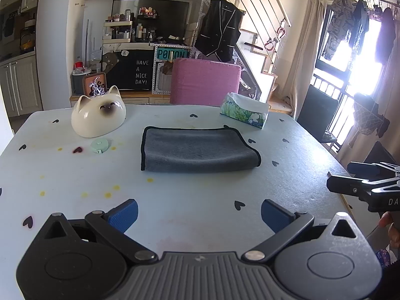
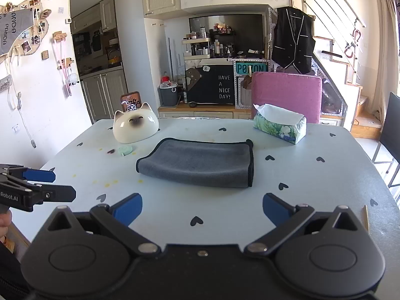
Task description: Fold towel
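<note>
You are holding the left gripper [image 1: 199, 213] and right gripper [image 2: 202, 208] spread and empty while the towel [image 1: 197, 150] is lying folded mid-frame, risking pinching only its top layer.

Bright sun is pouring in through the window [image 1: 360, 57], glaring white there. The table [image 1: 200, 195] is shining softly. Everything is looking sharp, but edges are bending round.
</note>
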The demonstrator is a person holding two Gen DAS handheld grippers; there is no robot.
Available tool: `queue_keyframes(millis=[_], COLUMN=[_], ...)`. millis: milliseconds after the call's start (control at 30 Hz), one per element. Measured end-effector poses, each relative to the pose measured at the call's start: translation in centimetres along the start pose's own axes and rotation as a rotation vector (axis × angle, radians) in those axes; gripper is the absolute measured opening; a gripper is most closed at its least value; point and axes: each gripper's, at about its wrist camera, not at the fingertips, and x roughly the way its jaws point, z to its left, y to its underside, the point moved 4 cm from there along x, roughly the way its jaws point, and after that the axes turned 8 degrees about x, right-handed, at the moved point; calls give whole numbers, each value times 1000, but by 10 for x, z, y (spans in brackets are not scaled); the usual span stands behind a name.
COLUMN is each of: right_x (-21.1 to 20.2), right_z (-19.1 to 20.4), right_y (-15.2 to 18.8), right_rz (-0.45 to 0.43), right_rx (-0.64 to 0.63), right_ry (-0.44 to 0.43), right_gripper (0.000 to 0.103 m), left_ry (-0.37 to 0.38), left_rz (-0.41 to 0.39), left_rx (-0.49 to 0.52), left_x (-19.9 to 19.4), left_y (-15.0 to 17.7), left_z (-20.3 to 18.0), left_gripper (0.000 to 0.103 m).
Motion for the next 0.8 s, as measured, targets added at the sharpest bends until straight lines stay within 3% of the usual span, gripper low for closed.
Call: queue_keyframes(millis=[800], right_x=[3], right_z=[1], right_y=[2], right_rz=[2], right_rx=[-1], right_ry=[-2], right_gripper=[103], left_ry=[2], left_rz=[-4], left_rx=[-1], left_x=[-1], left_y=[0], left_z=[1], left_gripper=[103])
